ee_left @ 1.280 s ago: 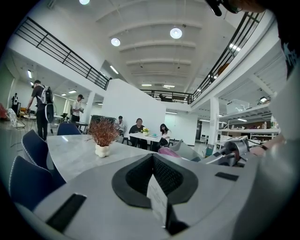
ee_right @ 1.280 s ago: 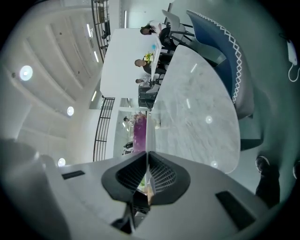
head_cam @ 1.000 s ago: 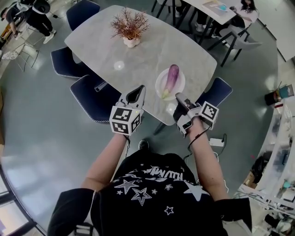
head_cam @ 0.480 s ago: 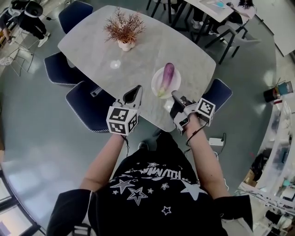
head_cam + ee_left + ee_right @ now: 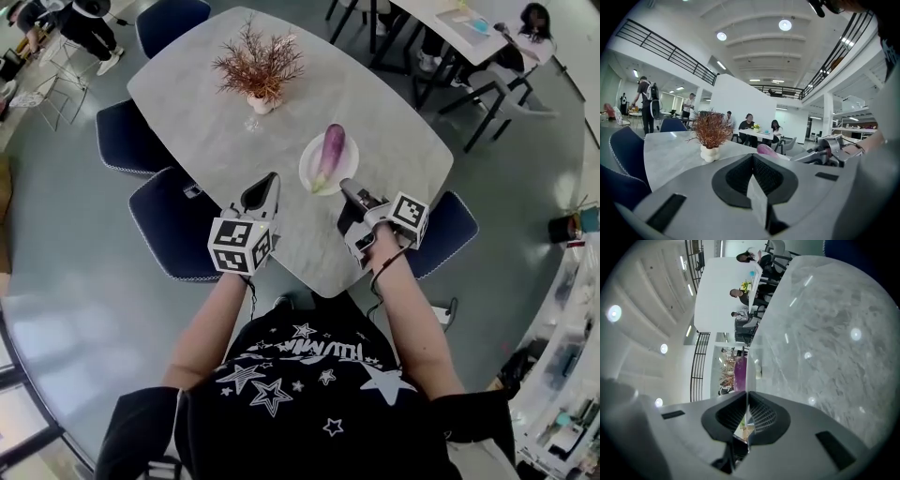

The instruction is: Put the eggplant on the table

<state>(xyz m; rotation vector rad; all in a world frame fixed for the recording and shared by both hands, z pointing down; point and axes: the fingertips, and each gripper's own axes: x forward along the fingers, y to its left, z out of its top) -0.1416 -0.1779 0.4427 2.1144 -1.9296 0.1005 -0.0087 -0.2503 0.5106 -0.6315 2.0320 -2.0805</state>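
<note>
I have both grippers out over the near edge of the table [image 5: 394, 122], a grey marbled top with rounded ends, and neither one is carrying anything. The left gripper [image 5: 270, 180] shows its two jaws pressed flat together along a single seam in its own view, with nothing caught between them. From the head view it sits above the table's edge, just beside a navy chair [image 5: 173, 220]. The right gripper [image 5: 347, 187] reads the same way in the right gripper view: jaws closed tight against each other and empty. It is rolled onto its side, so the tabletop fills the right half of that view. The eggplant [image 5: 327, 155] lies on a white plate [image 5: 350, 171] out on the table, ahead of the two grippers and roughly between them. Its purple body points away from me and its green stem end points toward me. The right gripper's tip is near the plate's near rim, and I cannot tell from above whether it touches. In the left gripper view the eggplant shows as a pale purple hump just over the closed jaws, with the right gripper off to its right. Farther along the table, apart from the plate, stands a reddish dried plant [image 5: 258, 64] in a small white vase [image 5: 262, 103]. More navy chairs ring the table, and a person [image 5: 530, 23] sits at another table in the far corner.
</note>
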